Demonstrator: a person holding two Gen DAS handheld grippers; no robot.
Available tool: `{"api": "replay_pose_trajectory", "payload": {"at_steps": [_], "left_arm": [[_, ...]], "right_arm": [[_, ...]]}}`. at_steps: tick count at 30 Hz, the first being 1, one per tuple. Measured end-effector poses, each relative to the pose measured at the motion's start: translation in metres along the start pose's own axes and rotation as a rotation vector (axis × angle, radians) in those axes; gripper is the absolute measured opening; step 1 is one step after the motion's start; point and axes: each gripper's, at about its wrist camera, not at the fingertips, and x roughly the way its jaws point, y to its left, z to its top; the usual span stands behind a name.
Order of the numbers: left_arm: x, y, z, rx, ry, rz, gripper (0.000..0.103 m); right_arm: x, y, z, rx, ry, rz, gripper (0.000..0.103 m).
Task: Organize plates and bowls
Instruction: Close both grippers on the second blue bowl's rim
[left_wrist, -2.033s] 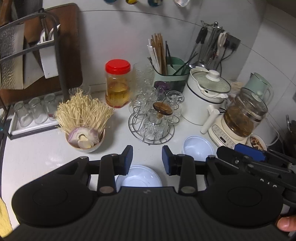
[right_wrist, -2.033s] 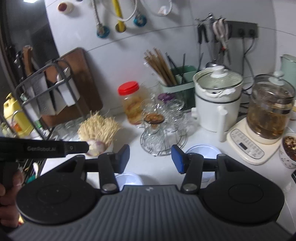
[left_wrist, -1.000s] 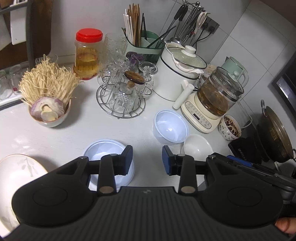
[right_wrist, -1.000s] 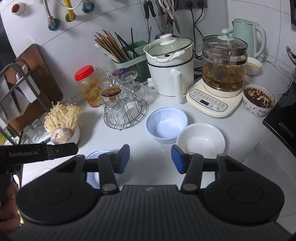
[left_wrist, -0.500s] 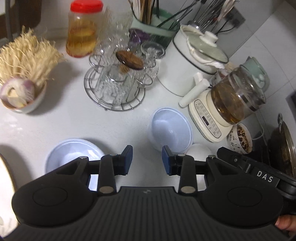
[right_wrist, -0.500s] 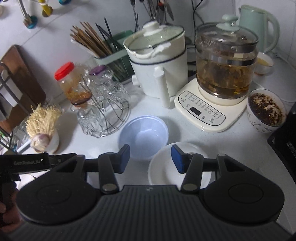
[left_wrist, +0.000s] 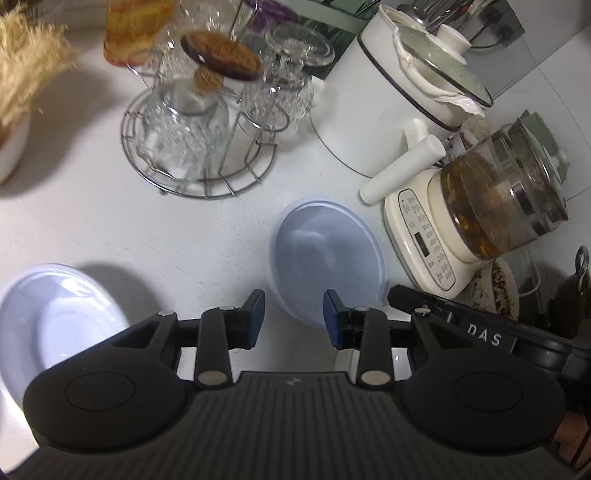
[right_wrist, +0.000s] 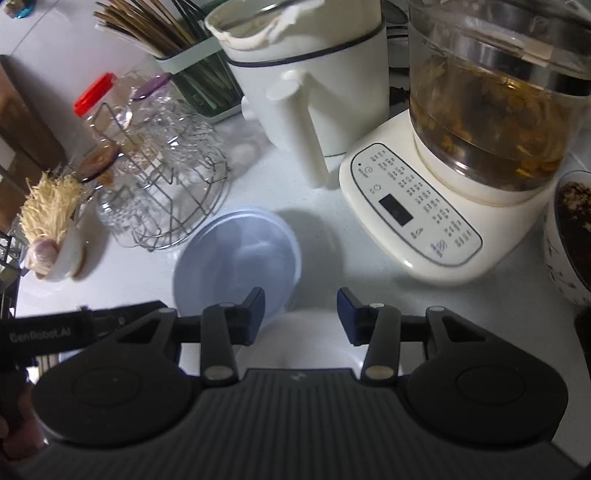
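Observation:
A pale blue bowl (left_wrist: 327, 258) stands on the white counter just ahead of my left gripper (left_wrist: 293, 319), whose jaws are open; the bowl's near rim shows in the gap between them, untouched. A shallow white dish (left_wrist: 55, 317) lies at the lower left. In the right wrist view the same blue bowl (right_wrist: 236, 258) sits left of centre. A white bowl (right_wrist: 299, 336) lies under my right gripper (right_wrist: 301, 314). Its jaws are closing with that bowl's rim below the gap, and the pads press on nothing. Each gripper's body shows at the edge of the other's view.
A wire rack of glasses (left_wrist: 199, 122), a white lidded pot (left_wrist: 388, 110) and a glass tea kettle on a cream base (right_wrist: 424, 221) crowd the back. A patterned bowl of dark grains (right_wrist: 572, 236) stands at right. A mushroom bowl (right_wrist: 55, 236) stands at left.
Both grippers have come down and forward toward the two bowls, which now look larger and closer. The right gripper's jaws have narrowed a little; the left's gap is unchanged.

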Motion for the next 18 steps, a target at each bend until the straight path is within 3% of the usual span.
{"api": "replay_pose_trajectory", "payload": {"at_steps": [5, 6, 9, 11, 18], "left_arm": [[0.016, 0.004, 0.004, -0.041, -0.015, 0.008, 0.038], [0.019, 0.005, 0.004, -0.044, -0.014, 0.007, 0.037], [0.025, 0.007, 0.003, -0.037, -0.024, 0.006, 0.02], [0.028, 0.01, 0.002, -0.047, -0.024, 0.006, 0.014], [0.029, 0.016, 0.001, -0.065, -0.045, -0.01, 0.013]], "right_arm": [[0.012, -0.004, 0.008, -0.014, -0.004, 0.042, 0.046], [0.017, -0.004, 0.009, -0.016, 0.004, 0.051, 0.042], [0.029, -0.003, 0.01, -0.031, 0.028, 0.074, 0.037], [0.034, 0.001, 0.011, -0.058, 0.034, 0.08, 0.031], [0.044, 0.003, 0.011, -0.082, 0.04, 0.071, 0.02]]}}
